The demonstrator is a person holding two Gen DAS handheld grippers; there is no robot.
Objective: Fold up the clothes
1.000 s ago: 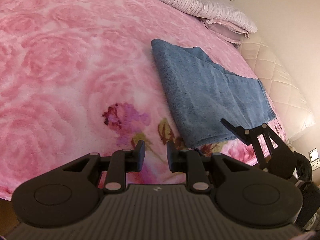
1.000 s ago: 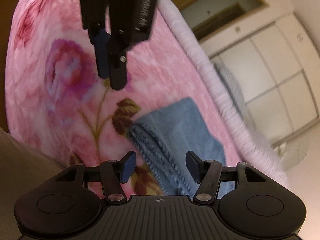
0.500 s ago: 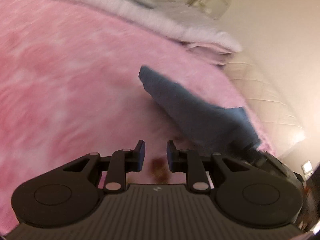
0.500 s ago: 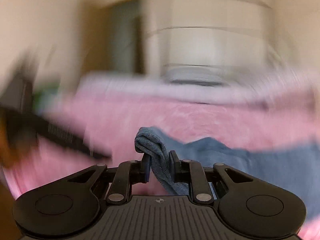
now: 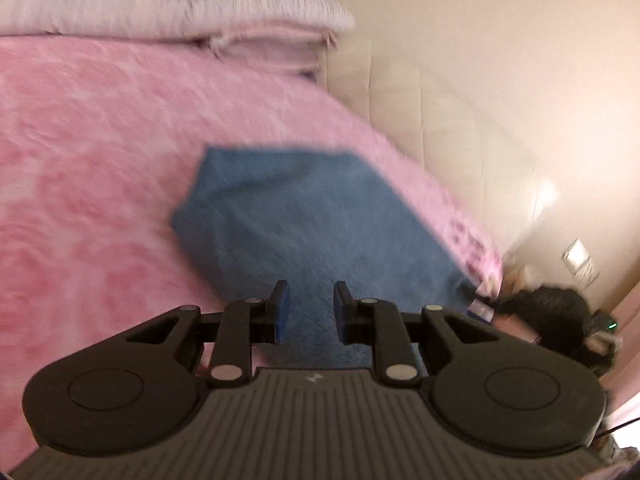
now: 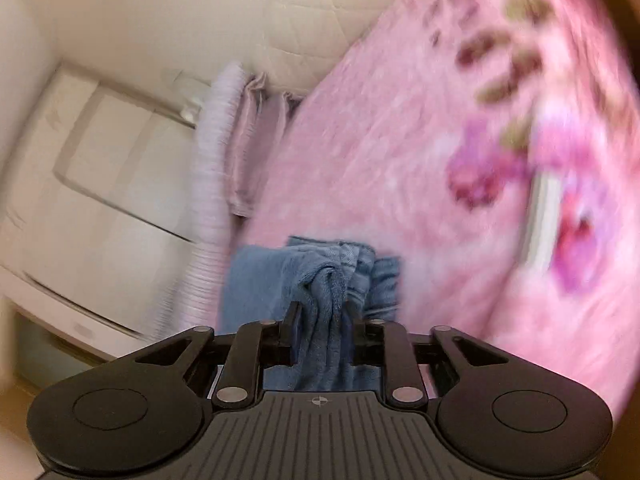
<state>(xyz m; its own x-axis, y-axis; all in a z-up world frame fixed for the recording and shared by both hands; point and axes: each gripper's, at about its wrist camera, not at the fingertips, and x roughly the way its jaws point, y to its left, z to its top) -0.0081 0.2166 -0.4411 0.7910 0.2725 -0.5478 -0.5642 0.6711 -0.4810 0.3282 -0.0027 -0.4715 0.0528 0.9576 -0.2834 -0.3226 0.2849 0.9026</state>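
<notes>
A folded blue towel (image 5: 312,220) lies on the pink floral blanket (image 5: 88,168) near the bed's right edge. My left gripper (image 5: 308,312) hovers just over the towel's near end, jaws a little apart with nothing between them. In the right wrist view my right gripper (image 6: 322,320) is shut on a bunched edge of the blue towel (image 6: 324,280), which hangs folded between the fingers above the blanket (image 6: 400,160). Both views are blurred by motion.
A striped white quilt (image 5: 160,4) and pink pillows lie at the bed's far end. A padded cream headboard (image 5: 440,120) stands to the right. A black object (image 5: 560,312) sits beyond the bed's corner. White wardrobe doors (image 6: 100,168) show in the right wrist view.
My right gripper has closed on the towel's edge and lifted it, swinging round sharply. My left gripper has moved right over the towel; its jaws stay the same.
</notes>
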